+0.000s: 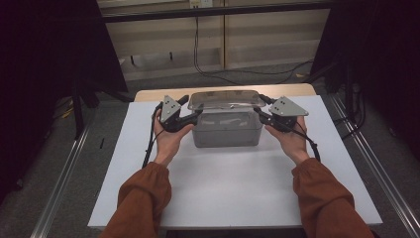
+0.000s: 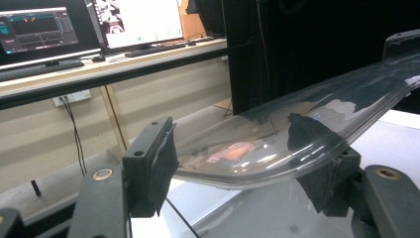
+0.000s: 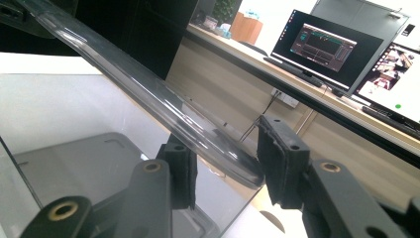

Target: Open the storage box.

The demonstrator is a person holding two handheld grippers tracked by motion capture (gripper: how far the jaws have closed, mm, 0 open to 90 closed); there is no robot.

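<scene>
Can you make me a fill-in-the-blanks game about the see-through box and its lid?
1. The clear lid is above a clear plastic ____ on the white table.
2. The left gripper and the right gripper are at ____ ends of the lid.
3. In the right gripper view, the lid's edge runs ____ the two black jaws.
4. The person's sleeves are ____ in colour.

Missing words: box; opposite; between; orange-brown

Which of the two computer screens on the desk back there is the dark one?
The left screen in the right gripper view: mostly black with faint lines. The right screen, at the picture's edge, glows bright white.
</scene>
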